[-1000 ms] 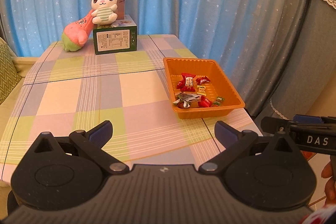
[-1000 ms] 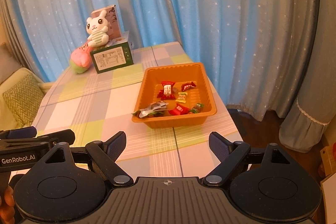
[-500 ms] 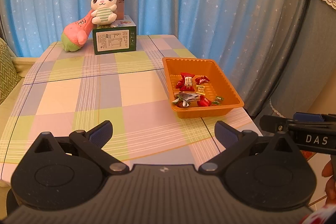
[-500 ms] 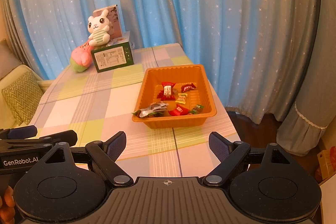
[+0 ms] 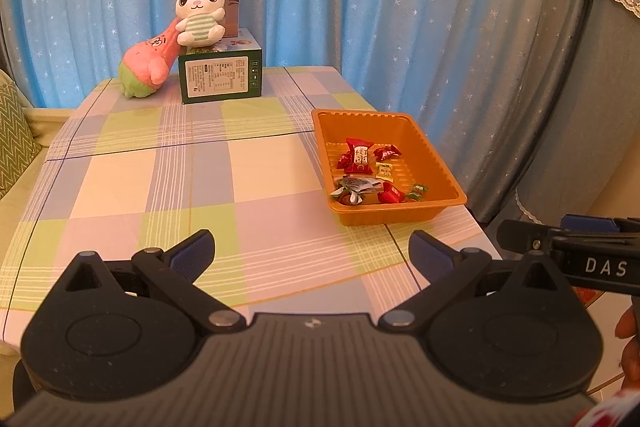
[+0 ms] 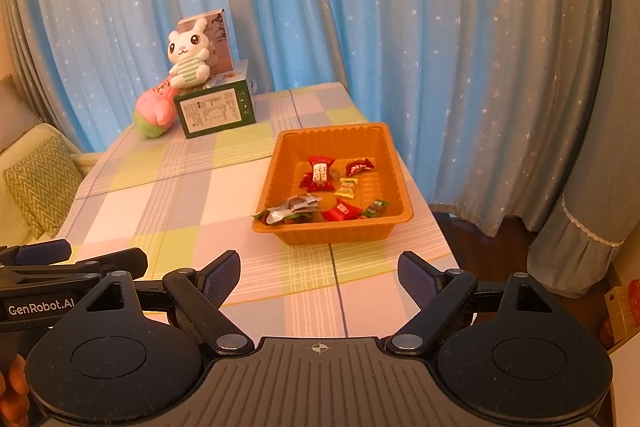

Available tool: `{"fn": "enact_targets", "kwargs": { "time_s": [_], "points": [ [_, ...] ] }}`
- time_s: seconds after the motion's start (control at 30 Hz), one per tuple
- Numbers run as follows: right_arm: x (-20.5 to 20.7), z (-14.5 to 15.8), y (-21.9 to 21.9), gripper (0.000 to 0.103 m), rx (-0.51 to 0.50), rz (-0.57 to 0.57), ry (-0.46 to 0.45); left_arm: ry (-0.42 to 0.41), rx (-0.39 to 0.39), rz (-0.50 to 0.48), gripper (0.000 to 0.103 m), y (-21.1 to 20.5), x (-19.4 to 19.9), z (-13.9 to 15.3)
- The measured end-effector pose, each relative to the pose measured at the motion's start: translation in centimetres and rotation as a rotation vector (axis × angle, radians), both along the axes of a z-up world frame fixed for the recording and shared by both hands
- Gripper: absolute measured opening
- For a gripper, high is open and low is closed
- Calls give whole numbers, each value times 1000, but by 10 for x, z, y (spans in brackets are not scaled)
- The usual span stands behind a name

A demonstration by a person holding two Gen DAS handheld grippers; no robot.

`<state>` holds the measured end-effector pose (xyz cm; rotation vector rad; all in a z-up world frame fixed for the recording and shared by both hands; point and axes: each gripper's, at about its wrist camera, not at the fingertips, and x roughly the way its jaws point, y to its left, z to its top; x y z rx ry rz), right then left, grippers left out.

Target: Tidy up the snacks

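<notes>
An orange tray (image 5: 444, 167) (image 6: 394, 163) sits near the table's right edge and holds several wrapped candies (image 5: 361, 159) (image 6: 320, 173), red, yellow, green and silver. A silver wrapper (image 6: 294, 207) hangs over the tray's near left rim. My left gripper (image 5: 311, 253) hovers above the near table edge, left of the tray, open with nothing between its blue pads. My right gripper (image 6: 319, 277) is also open and empty, short of the tray's near wall. Each gripper's side shows at the edge of the other's view.
At the far end of the checked tablecloth (image 5: 160, 187) stand a green box (image 5: 220, 77), a white bunny plush (image 5: 200, 13) and a pink plush (image 5: 150, 65). Blue starred curtains (image 6: 440, 27) hang behind and right. A cushioned sofa (image 6: 36, 183) lies left.
</notes>
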<state>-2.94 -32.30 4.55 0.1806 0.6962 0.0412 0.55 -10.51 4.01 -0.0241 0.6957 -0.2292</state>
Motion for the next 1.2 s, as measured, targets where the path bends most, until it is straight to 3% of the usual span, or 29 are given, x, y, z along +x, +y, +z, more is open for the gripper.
{"fn": "enact_targets", "kwargs": {
  "time_s": [1.2],
  "points": [
    [0, 1, -6, 86, 3, -6, 0, 1, 1, -4, 103, -2, -2, -1]
  ]
}}
